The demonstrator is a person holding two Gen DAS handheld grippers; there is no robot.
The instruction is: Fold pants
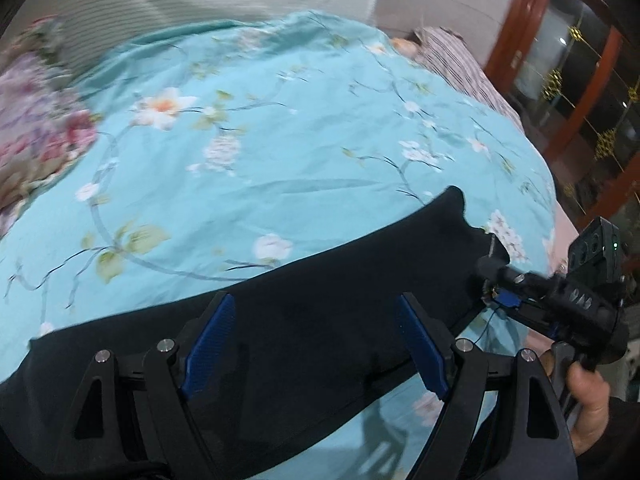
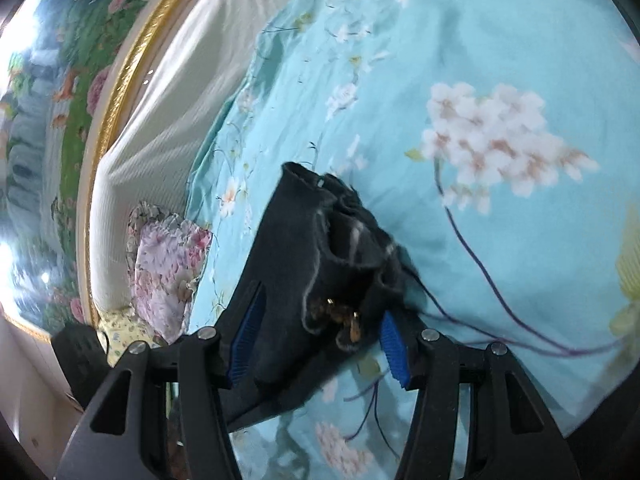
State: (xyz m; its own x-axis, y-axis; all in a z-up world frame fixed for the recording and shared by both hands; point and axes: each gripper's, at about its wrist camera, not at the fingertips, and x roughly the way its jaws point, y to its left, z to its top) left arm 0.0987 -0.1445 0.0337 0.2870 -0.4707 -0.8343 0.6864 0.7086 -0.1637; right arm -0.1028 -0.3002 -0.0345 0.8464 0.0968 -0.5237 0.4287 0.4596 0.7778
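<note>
1. Across the near side of the bed point(image 1: 280, 140), black pants point(image 1: 320, 312) lie on the turquoise floral sheet point(image 1: 248, 184), soft and limp, likely light.
2. Left claw point(image 1: 316, 344) hangs over their middle, released.
3. Right claw point(image 2: 320, 344) is spread around the bunched end point(image 2: 340, 232), not clamped; that thick edge seems the firmest hold.

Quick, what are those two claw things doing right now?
Left gripper: open, over the pants, gripping nothing.
Right gripper: open, pants bunched between its fingers, not clamped.
</note>
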